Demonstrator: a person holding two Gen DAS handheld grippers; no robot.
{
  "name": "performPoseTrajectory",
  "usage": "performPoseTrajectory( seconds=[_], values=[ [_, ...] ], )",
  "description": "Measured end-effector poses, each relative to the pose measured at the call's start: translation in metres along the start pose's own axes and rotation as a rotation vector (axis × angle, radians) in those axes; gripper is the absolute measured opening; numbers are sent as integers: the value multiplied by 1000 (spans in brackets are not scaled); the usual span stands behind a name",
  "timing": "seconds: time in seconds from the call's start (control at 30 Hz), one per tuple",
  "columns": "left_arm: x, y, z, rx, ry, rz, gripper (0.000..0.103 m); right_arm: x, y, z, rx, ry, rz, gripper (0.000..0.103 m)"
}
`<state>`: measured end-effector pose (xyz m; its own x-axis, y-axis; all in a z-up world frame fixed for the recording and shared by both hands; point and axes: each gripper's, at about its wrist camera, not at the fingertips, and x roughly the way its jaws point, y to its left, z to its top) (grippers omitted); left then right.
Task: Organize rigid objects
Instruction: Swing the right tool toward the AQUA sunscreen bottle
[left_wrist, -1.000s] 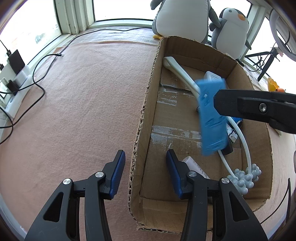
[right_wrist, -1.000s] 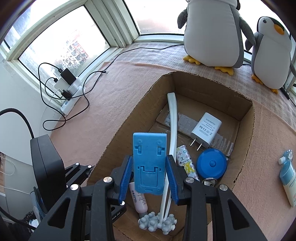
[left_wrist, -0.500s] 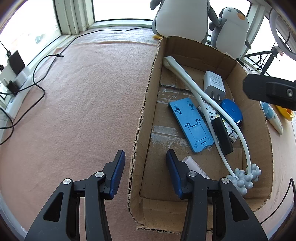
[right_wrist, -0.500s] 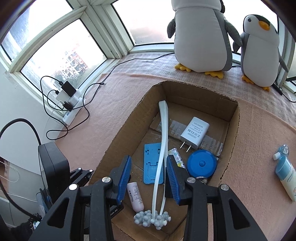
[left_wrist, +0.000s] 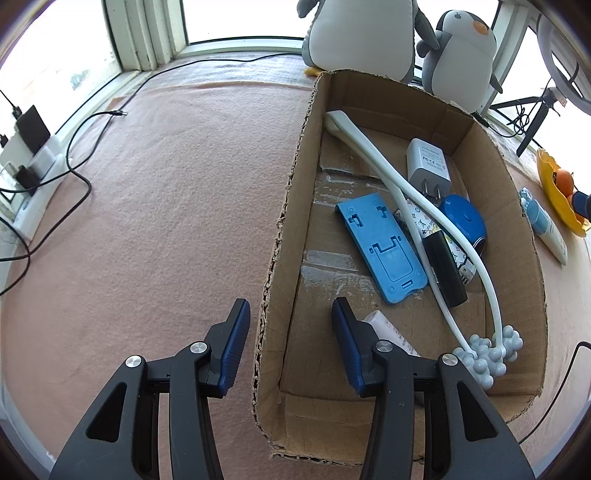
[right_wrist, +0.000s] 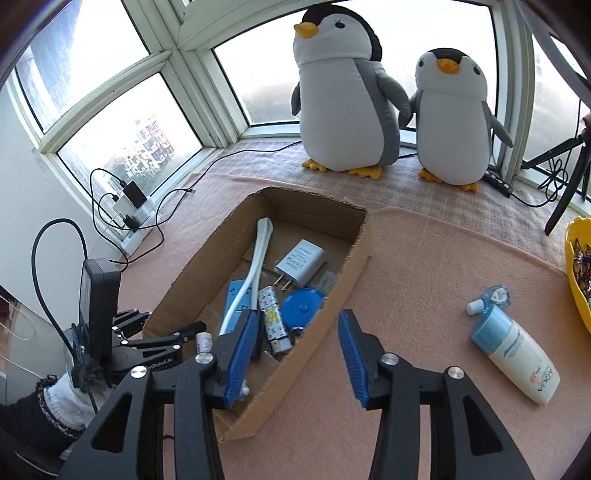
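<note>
An open cardboard box (left_wrist: 280, 236) (right_wrist: 354, 258) lies on the pink blanket. In it lie a blue phone stand (left_wrist: 382, 242) (right_wrist: 233, 295), a white long-handled massager (left_wrist: 402, 192) (right_wrist: 258, 258), a white charger plug (left_wrist: 428, 166) (right_wrist: 301, 263), a blue round case (left_wrist: 463, 219) (right_wrist: 301, 306) and a black lighter (left_wrist: 445, 269). My left gripper (left_wrist: 290, 343) is open, straddling the box's left wall. My right gripper (right_wrist: 297, 354) is open and empty above the box's right wall. A white and blue lotion bottle (right_wrist: 515, 350) (left_wrist: 545, 225) lies on the blanket right of the box.
Two plush penguins (right_wrist: 347, 96) stand behind the box at the window. A yellow bowl (right_wrist: 576, 273) sits at the far right. A power strip with cables (right_wrist: 129, 214) lies at the left wall. A tripod leg (right_wrist: 565, 192) stands back right.
My right gripper opened and dropped the blue phone stand into the box, then pulled back up and to the right. The left gripper has not moved.
</note>
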<state>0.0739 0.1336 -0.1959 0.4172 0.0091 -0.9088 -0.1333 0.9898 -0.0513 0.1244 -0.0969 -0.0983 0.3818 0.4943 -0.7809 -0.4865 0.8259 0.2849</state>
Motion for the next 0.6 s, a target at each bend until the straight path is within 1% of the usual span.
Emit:
performPoseTrajectory(
  seconds=[0.03, 0.13, 0.2, 0.3, 0.4, 0.5, 0.6],
  values=[
    [0, -1, 0, 3, 1, 2, 45, -5, -8, -2, 1, -4, -2, 55],
    [0, -2, 1, 10, 3, 10, 45, -19, -34, -9, -16, -5, -8, 57],
    [0, -3, 1, 11, 3, 14, 45, -26, -48, -13, -63, 9, -54, 58],
    [0, -5, 2, 14, 6, 23, 45, -34, -67, -18, -169, 32, -120, 58],
    [0, -7, 3, 16, 10, 32, 45, -36, -87, -22, -251, 65, -152, 58],
    [0, -9, 3, 19, 11, 45, 45, -31, -112, -22, -272, 102, -167, 58],
    [1, -10, 4, 24, 10, 53, 45, -21, -129, -23, -326, 146, -183, 58]
  ],
)
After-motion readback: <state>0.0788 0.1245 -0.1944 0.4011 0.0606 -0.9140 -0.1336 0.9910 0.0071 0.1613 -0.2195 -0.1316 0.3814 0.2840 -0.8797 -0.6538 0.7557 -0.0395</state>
